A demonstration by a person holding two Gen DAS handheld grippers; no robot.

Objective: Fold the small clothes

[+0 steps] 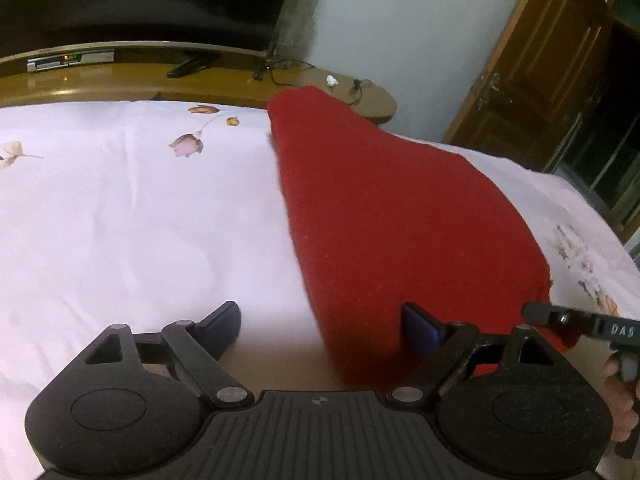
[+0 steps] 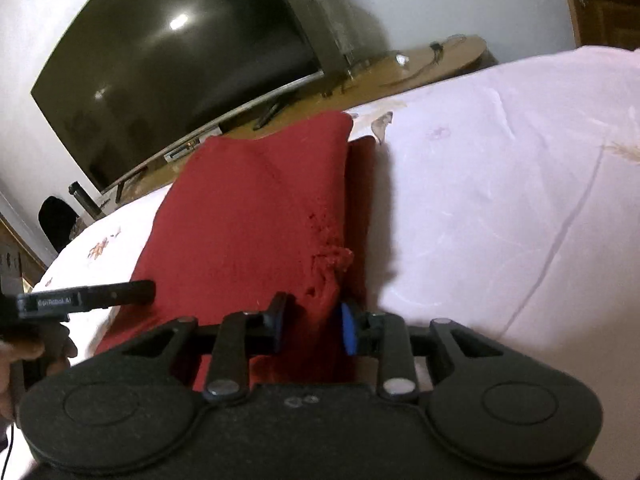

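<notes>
Lying on the bedsheet [image 1: 120, 220], the red cloth [image 1: 392, 220] is bunched at its near edge, pinched by the right gripper [image 2: 312, 326]; the left gripper [image 1: 324, 330] hangs spread wide beside the cloth, grasping nothing.

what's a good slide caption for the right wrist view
Right gripper, jaws closed on the near edge of a red cloth, lifting it over a white floral bedsheet.

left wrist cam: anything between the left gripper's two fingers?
Left gripper is open: bare white bedsheet toward its left finger, the red cloth's near edge toward its right finger.
</notes>
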